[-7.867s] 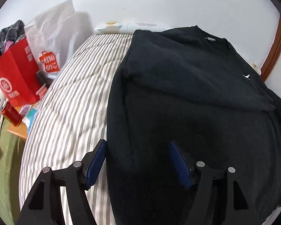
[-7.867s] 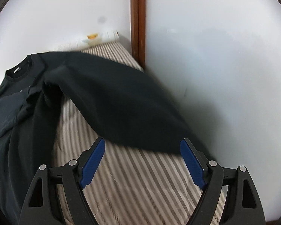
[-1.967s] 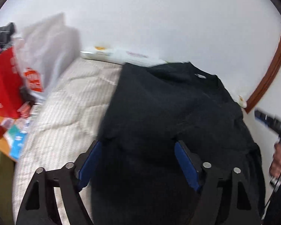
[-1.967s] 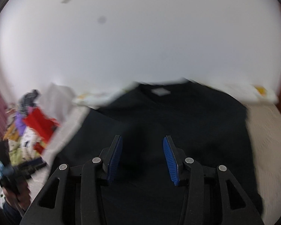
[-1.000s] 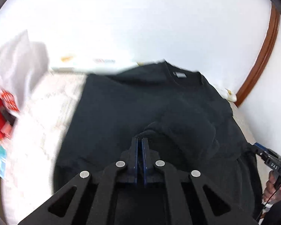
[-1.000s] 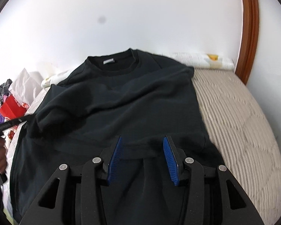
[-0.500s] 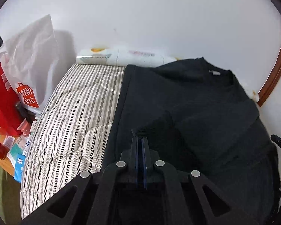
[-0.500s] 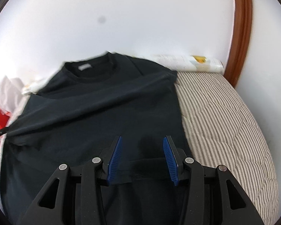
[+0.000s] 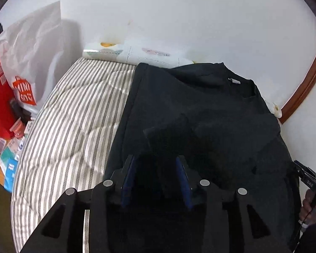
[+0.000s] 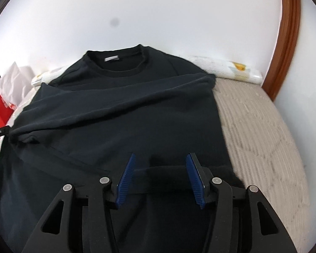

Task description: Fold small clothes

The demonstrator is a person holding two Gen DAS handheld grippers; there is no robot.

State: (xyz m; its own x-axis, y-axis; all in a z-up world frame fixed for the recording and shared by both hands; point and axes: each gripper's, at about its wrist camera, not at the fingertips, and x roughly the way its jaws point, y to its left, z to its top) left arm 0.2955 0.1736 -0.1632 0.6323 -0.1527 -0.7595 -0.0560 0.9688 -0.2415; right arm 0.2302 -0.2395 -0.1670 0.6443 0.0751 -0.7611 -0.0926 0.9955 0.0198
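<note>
A black sweatshirt [image 10: 120, 113] is lying on a striped mattress [image 9: 73, 113]. At left, a white bag [image 9: 31, 63] is showing "MINI SO". The left gripper [image 9: 155, 164] and right gripper [image 10: 160, 164] are hovering with jaws parted, gripping nothing.

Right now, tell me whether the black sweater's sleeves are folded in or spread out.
Folded in. On the sweater, one sleeve lies diagonally across the chest; another cuff rests on the body.

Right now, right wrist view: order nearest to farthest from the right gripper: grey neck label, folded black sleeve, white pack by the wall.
1. Folded black sleeve, lying across the black sweatshirt just ahead of the right gripper.
2. Grey neck label, inside the collar, centre-left.
3. White pack, against the wall, far right.
</note>
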